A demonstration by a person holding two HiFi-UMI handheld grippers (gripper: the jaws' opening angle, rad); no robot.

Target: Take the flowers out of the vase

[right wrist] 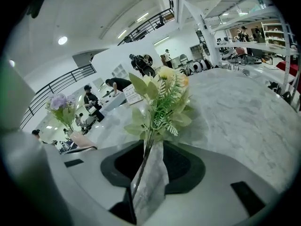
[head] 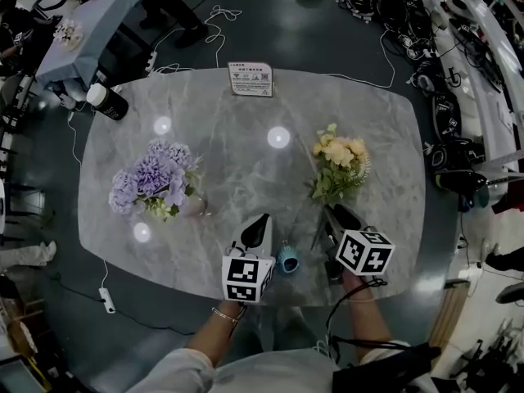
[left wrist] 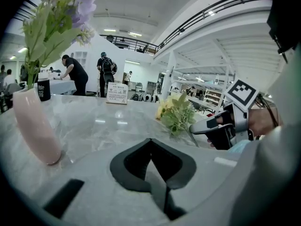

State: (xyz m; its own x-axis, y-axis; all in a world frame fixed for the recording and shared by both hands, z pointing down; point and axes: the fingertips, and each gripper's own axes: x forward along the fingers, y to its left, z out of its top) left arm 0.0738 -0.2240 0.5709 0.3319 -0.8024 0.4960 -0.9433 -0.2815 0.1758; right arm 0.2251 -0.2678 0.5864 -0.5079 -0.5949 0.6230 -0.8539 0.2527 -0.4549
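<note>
Yellow flowers [head: 340,164] with green leaves lean over the marble table [head: 246,150] at the right. Their stems [right wrist: 143,166] run back between the jaws of my right gripper [head: 328,213], which is shut on them. A small blue vase [head: 287,259] stands near the front edge between the two grippers. My left gripper [head: 263,221] is shut with nothing in it and rests low by the front edge. Purple flowers [head: 154,177] stand in a pink vase [left wrist: 35,128] at the left, apart from both grippers.
A sign card [head: 250,79] stands at the table's far edge. A black bottle with a white cap [head: 107,101] sits at the far left corner. Another cloth-covered table [head: 82,23], cables and gear lie around on the floor. People stand in the background.
</note>
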